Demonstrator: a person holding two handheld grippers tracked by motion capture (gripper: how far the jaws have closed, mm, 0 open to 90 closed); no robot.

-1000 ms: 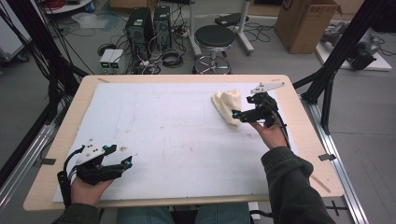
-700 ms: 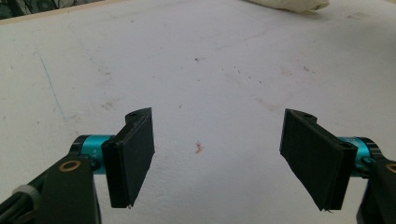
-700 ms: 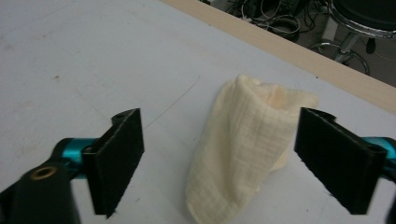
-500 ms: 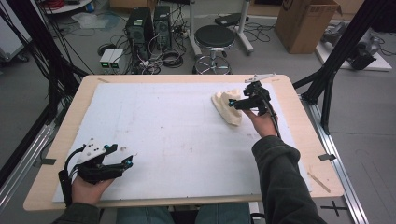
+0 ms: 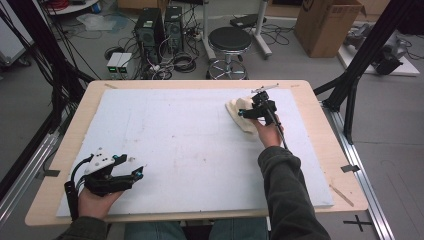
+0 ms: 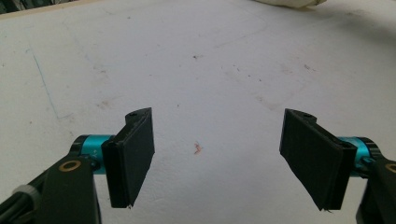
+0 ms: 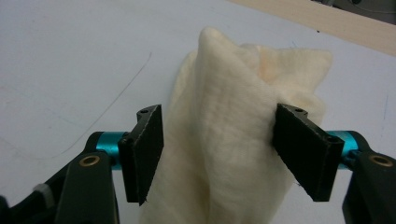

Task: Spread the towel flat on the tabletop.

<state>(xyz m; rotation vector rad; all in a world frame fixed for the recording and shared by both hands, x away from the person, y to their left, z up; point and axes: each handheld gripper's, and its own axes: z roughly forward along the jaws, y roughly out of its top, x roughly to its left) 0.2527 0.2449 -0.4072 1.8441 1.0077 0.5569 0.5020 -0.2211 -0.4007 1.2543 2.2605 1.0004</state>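
Observation:
A crumpled cream cloth (image 5: 236, 111) lies on the white foam board (image 5: 175, 130) at the far right. My right gripper (image 5: 245, 113) has come down over it from the right. In the right gripper view the cloth (image 7: 224, 88) rises in a fold between the two black pads of the gripper (image 7: 217, 140); the jaws have just been closing, the right pad brushes the fabric, and a thin gap shows at the left pad. My left gripper (image 5: 136, 168) rests at the board's near left corner, and it (image 6: 218, 135) is wide open over bare board.
The board lies on a wooden table (image 5: 320, 125) with a bare rim around it. Beyond the far edge stand a black stool (image 5: 229, 40), computer towers (image 5: 159, 27) and a cardboard box (image 5: 325, 22). Black frame posts (image 5: 352, 85) rise at the right.
My right hand has moved toward the far edge and down onto the cloth, and its jaws have narrowed around the fold. The left hand has not moved.

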